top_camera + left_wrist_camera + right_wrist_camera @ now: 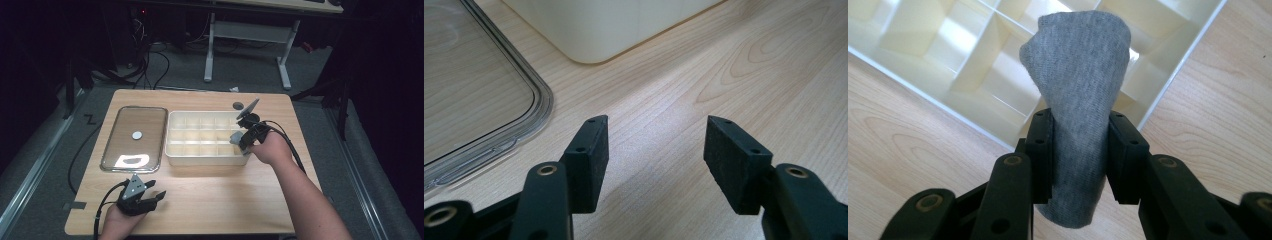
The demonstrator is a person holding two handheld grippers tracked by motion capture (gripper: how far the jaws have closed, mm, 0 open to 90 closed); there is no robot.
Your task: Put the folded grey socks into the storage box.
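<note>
Grey cloth roll (pixel 1078 100) — just one — sits clamped in the right gripper (pixel 1075 150) over the cream divided tray's (pixel 172 150) right end. One clear lid (pixel 134 140) lies left of the tray; the left gripper (pixel 654 150) hovers near it, jaws apart — empty.

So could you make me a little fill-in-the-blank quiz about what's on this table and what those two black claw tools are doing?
1. The right gripper is shut on a rolled piece of ____ cloth.
2. The left gripper hovers over bare wood with its jaws ____.
3. The cream divided organizer box sits to the ____ of the clear lid in the high view.
4. The clear lid lies ____ on the wooden table.

Missing words: grey; open; right; flat
</note>
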